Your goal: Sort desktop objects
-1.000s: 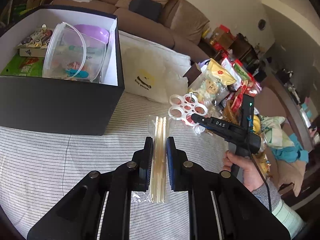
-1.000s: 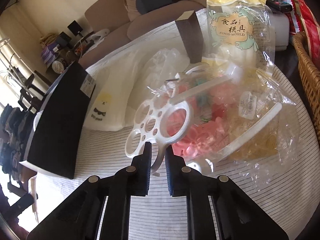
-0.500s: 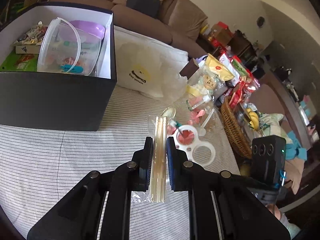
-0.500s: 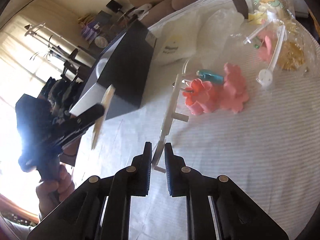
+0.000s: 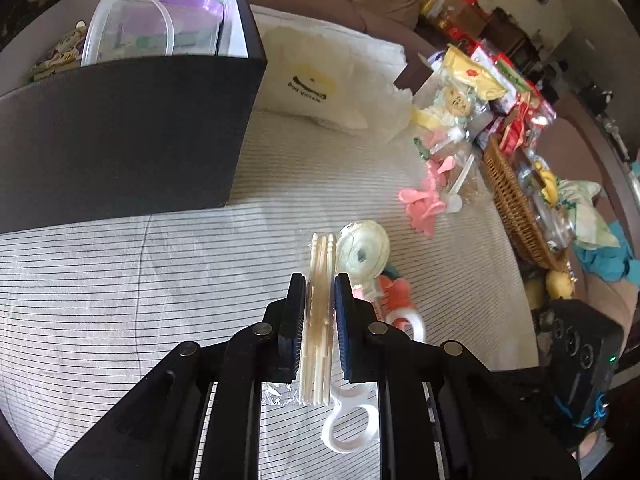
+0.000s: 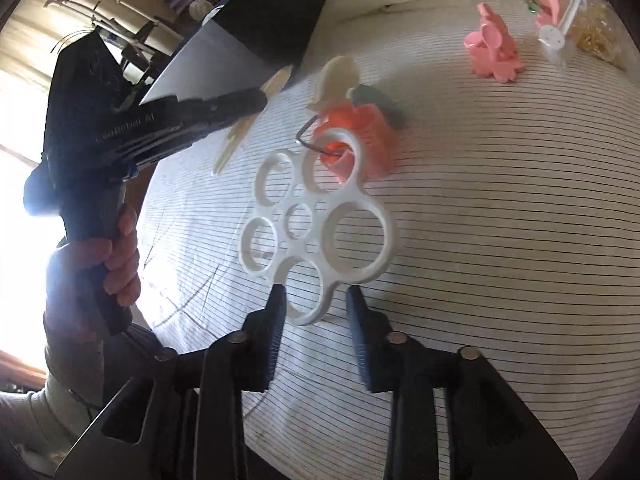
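The left gripper is clenched on a clear sleeve of pale sticks, held above the striped surface in front of the black box; the right gripper has just been opening, and the white ring plate lies released on the surface with one ring still between the parted fingers, which do not press it; the sorting looks partly done; the box already holds a clear tub and snack packets at the far left corner; still loose are the coral mould and cream disc just beyond the plate, the pink moulds nearer the right edge, and bagged pieces by the wicker basket; the sticks seem next for the box.
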A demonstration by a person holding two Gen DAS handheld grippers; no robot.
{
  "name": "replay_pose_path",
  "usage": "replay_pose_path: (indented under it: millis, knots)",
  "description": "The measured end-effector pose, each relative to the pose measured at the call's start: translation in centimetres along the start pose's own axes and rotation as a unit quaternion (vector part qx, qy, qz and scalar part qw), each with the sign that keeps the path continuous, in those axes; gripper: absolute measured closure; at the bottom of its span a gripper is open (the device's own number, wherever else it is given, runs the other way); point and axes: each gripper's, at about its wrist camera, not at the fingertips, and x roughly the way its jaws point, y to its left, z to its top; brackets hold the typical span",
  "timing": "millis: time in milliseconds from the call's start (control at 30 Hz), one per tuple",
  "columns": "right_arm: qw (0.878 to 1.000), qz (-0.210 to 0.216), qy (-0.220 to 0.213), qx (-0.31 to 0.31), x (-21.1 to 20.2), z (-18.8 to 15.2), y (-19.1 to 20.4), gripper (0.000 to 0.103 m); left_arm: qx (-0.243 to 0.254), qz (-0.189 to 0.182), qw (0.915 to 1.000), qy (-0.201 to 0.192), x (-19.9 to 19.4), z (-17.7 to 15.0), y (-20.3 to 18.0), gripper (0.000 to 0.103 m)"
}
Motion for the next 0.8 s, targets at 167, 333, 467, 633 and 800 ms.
replay_pose_path:
  millis: [167, 333, 467, 633, 800]
  knots:
    - [0.998, -0.039, -0.047, 0.012, -2.7, 1.1, -1.7, 0.058, 0.009, 0.002, 0.9999, 0.007, 0.3, -0.5, -0.3, 0.089]
    - [0.992, -0.027, -0.112, 0.057, -4.0, 5.0, -4.5, 0.058, 0.011, -0.004, 0.9999, 0.000, -0.5, -0.1, -0.6, 0.068]
    - [0.993, -0.026, -0.099, 0.051, -2.0, 8.3, -5.3, 0.058, 0.011, 0.024, 0.9994, 0.023, 0.7, -0.5, -0.3, 0.043]
    - [0.997, -0.036, -0.063, 0.005, 1.4, 9.2, -3.5, 0.058, 0.011, -0.009, 0.9999, -0.005, -0.7, -0.2, -0.7, 0.043]
    - [0.994, -0.085, -0.045, -0.049, 2.9, 9.0, -2.2, 0.070, -0.017, -0.051, 0.9983, -0.024, -1.6, 0.8, -0.4, 0.043]
